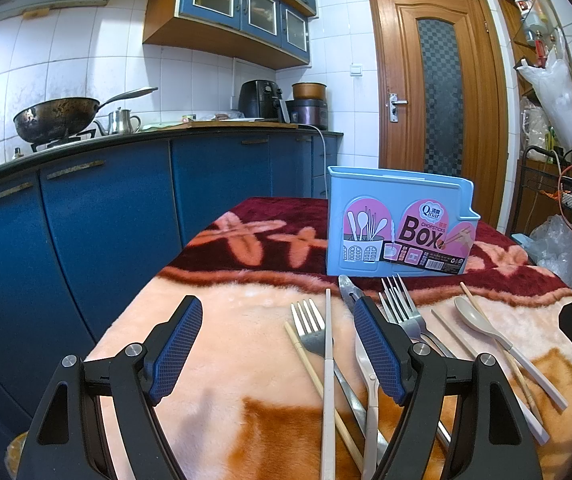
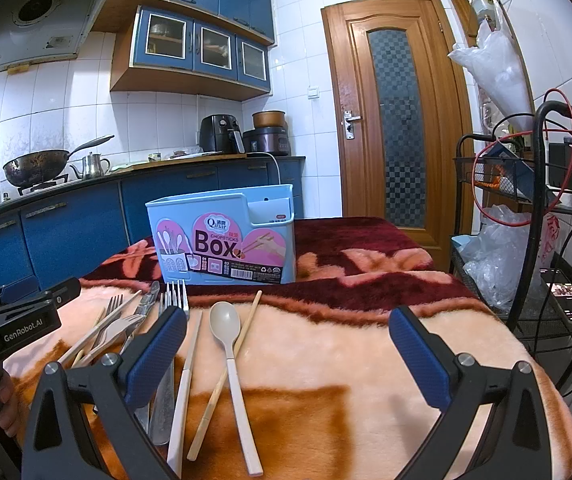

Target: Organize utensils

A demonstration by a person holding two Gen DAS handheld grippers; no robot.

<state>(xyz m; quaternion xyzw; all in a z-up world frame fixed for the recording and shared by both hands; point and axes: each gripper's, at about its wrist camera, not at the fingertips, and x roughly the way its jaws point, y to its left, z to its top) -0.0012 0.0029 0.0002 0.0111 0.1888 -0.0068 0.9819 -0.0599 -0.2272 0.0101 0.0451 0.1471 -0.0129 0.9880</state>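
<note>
1. Left gripper (image 1: 273,352): fingers spread wide, holding nothing, low over the tabletop (image 1: 213,344) with its fleece blanket (image 1: 245,412); the right finger pad (image 1: 378,352) overlaps the utensil pile in the left wrist view.
2. Right gripper (image 2: 286,356): fingers spread wide, empty, above the blanket; its left finger (image 2: 157,356) sits over the fork handles.
3. Chopsticks box (image 1: 400,232): light blue plastic, upright at the far side of the tabletop, printed label facing the cameras, open at the top.
4. Beige spoon (image 2: 227,338): bowl towards the box, pale handle running towards the camera, lying flat.
5. Chopsticks (image 2: 223,376): wooden and pale ones loose, one crossing under the spoon.
6. Metal forks (image 1: 398,304): tines towards the box, overlapping; a further fork (image 1: 308,322) lies left of them.
7. Knife (image 1: 348,292): blade tip near the box.
8. Background: wok (image 1: 59,116) on the stove, wooden door (image 1: 438,96).
</note>
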